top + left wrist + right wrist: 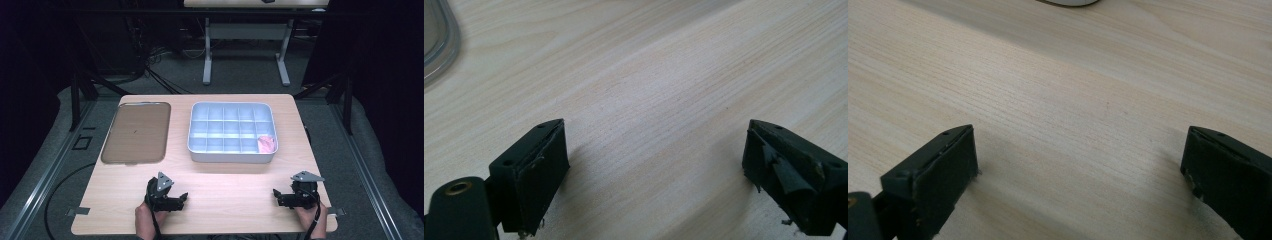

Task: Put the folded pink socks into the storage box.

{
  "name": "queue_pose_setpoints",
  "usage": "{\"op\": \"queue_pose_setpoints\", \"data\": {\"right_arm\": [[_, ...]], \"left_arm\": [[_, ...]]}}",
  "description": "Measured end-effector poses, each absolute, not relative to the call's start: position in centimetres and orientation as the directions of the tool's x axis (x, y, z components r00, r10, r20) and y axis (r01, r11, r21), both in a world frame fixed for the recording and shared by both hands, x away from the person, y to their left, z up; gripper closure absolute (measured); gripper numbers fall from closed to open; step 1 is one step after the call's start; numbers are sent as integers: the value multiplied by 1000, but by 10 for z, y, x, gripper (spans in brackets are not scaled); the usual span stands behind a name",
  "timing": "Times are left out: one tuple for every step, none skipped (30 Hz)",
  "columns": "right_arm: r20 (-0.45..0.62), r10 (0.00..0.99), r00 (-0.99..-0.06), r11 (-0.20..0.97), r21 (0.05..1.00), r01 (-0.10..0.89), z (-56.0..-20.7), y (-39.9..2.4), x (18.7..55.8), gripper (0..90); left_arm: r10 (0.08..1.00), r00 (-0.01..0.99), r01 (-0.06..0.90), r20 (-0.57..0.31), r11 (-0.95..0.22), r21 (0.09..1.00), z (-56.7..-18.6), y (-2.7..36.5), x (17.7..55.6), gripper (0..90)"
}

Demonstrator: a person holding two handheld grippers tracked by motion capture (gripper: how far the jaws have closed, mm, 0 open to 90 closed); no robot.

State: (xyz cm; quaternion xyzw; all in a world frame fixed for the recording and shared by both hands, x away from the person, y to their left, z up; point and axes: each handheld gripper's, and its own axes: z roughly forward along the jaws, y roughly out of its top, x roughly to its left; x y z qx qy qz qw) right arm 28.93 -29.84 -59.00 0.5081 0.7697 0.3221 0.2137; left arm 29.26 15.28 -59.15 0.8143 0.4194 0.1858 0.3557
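The left gripper (184,197) rested on the tabletop (225,180), jaws apart and empty, flat tray (136,132) ahead. The right gripper (275,193) was equally spread; the pink item (267,144) lay just ahead in the divided bin (200,150). Approaching from above, clearing the bin's wall, would likely suit.

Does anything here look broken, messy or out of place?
One thing: on the left gripper, the dark pad lining one jaw is torn and peeling away, with frayed bits hanging. Otherwise all is tidy: the brown tray lies flat and the white divided bin holds one pink item in a corner compartment.
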Motion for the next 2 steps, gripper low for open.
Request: {"op": "queue_pose_setpoints", "data": {"right_arm": [[-4,921,-390,276,714,644,-590,-298,289,9],[-3,921,-390,275,712,646,-590,-298,289,9]], "left_arm": [[815,579,551,5,-396,735,-591,153,293,108],[815,579,551,4,-395,735,-591,153,293,109]]}}
